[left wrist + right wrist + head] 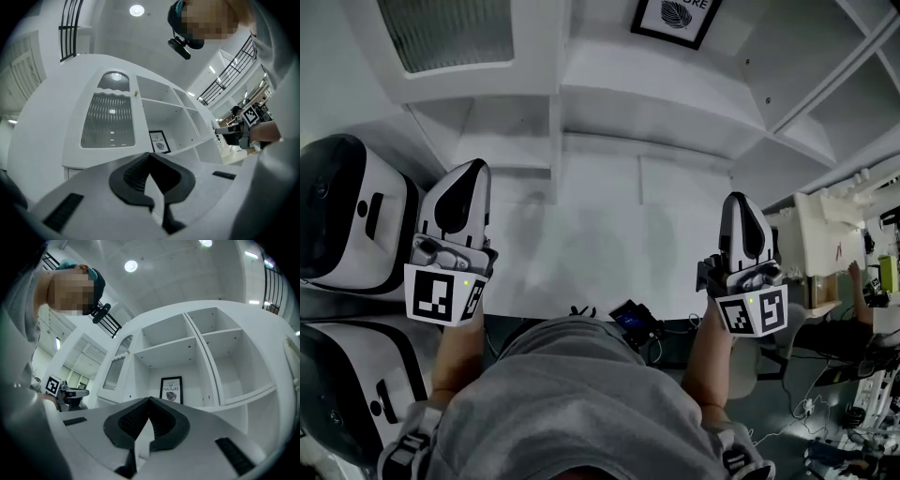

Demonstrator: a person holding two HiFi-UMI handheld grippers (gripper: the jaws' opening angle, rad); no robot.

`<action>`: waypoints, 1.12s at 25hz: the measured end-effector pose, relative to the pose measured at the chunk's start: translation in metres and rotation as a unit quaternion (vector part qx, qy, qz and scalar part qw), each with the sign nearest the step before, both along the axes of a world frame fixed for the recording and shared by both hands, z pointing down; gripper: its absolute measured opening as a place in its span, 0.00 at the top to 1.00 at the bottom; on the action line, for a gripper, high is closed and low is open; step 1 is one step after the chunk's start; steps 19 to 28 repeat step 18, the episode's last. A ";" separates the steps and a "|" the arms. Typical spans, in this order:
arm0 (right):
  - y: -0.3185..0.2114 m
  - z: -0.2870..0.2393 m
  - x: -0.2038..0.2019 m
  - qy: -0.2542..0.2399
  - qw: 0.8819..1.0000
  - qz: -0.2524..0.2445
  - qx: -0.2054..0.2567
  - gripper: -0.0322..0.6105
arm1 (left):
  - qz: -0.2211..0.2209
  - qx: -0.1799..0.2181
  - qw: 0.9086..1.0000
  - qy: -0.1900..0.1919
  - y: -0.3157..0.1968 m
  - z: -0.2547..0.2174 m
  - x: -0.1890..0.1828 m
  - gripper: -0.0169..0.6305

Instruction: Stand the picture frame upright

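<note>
Standing in the shelf, picture frame, long axis vertical, facing outward

head view looks down; both gripper views face the picture frame.

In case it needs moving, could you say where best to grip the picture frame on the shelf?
Probably one upright side edge of the picture frame, approached from the open front of the shelf: it stands upright at the back, with space either side.
</note>
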State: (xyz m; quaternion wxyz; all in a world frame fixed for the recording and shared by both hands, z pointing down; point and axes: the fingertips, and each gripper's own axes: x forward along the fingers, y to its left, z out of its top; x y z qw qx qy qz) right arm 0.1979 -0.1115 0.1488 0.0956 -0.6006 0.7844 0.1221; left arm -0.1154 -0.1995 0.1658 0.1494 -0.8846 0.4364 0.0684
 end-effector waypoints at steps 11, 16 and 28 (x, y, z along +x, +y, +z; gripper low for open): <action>0.003 -0.003 -0.001 0.010 1.000 0.012 0.013 0.91 | -0.002 0.015 1.000 0.007 -0.001 -0.004 0.005 0.96; 0.003 -0.005 -0.003 0.013 1.000 0.013 0.013 0.91 | 0.000 0.018 1.000 0.009 -0.001 -0.007 0.007 0.96; 0.004 -0.005 -0.004 0.014 1.000 0.014 0.013 0.91 | 0.001 0.016 1.000 0.010 -0.001 -0.007 0.007 0.96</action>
